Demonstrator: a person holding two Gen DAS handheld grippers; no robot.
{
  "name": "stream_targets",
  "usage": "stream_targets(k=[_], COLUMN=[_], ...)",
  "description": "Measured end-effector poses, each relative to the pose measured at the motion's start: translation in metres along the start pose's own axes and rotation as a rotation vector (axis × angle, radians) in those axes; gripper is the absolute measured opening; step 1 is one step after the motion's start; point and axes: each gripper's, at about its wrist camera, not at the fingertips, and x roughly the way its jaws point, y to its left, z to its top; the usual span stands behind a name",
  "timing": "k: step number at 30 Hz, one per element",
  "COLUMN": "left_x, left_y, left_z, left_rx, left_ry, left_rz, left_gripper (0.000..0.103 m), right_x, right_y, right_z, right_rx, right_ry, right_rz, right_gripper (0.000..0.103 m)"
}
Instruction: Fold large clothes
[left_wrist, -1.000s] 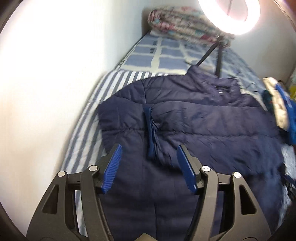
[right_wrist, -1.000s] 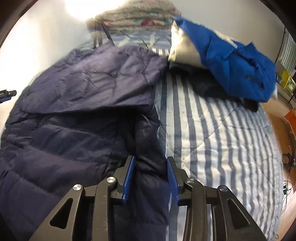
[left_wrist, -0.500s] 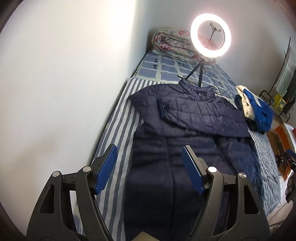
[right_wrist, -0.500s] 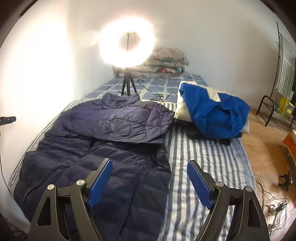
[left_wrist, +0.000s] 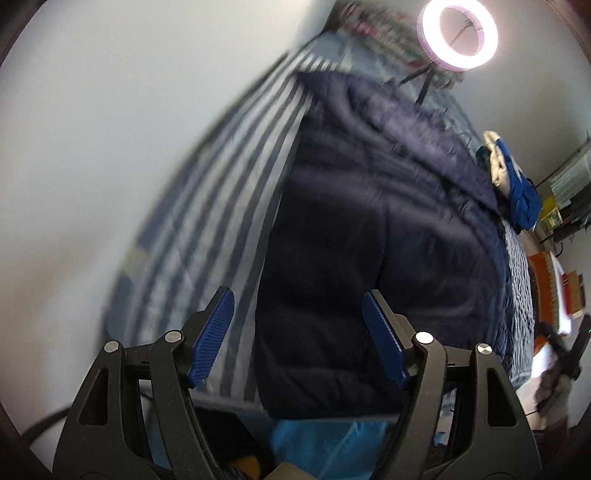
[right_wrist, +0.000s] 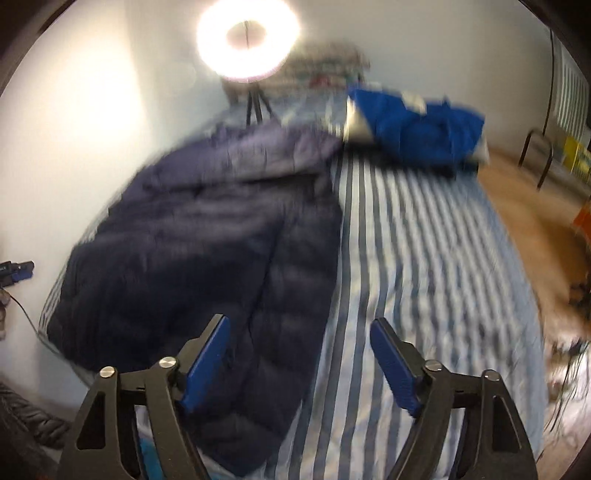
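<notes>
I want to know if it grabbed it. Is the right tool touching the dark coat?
Apart. In the right wrist view the right tool hangs open above the bed, its pads clear of the coat below.

- I see one navy jacket (right_wrist: 207, 236) on one striped bed (right_wrist: 424, 258).
- One blue garment (right_wrist: 417, 125).
- One ring light (right_wrist: 246, 37).
- One folded quilt (left_wrist: 373, 40).
- My two grippers: left (left_wrist: 297, 334), right (right_wrist: 300, 360).
</notes>
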Motion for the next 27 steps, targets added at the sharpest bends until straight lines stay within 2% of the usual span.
stream_targets(k=[4,6,12,15,18,21,24,25,26,27], left_x=[0.036,0.043,0.045,0.048,0.052,0.054,0.057,0.058,0.059,0.058], left_y=[0.031,0.037,0.033,0.025,0.022,0.018,0.011,0.007,0.003,0.0], left_z=[-0.021,-0.029,-0.039,-0.041,-0.04,-0.042,-0.044,-0.044,-0.044,-0.043], left_rx=[-0.134,-0.154,-0.141,-0.11,-0.099,-0.072,-0.037,-0.027,-0.017,-0.002], left_ry=[0.127,0.153,0.171,0.178,0.193,0.196,0.208,0.208,0.203,0.194], left_rz=[-0.035,-0.032,-0.057,-0.044,-0.039,-0.03,-0.021,-0.015,-0.008,0.002], left_gripper=[0.074,0.073,0.073,0.072,0.064,0.058,0.035,0.023,0.01,0.007], right_x=[0.017,0.027,0.041,0.048,0.051,0.056,0.058,0.06,0.061,0.064], right_y=[-0.015,-0.026,-0.035,-0.031,-0.027,-0.022,-0.012,-0.01,-0.008,-0.006], right_z=[-0.025,-0.036,-0.054,-0.056,-0.056,-0.056,-0.059,-0.057,-0.057,-0.057], right_rx=[0.055,0.096,0.188,0.195,0.19,0.191,0.166,0.161,0.162,0.174], right_ry=[0.071,0.111,0.155,0.178,0.185,0.202,0.212,0.214,0.222,0.249], right_rz=[0.026,0.045,0.194,0.219,0.236,0.278,0.301,0.307,0.324,0.364], right_gripper=[0.078,0.078,0.078,0.078,0.078,0.072,0.069,0.066,0.052,0.044])
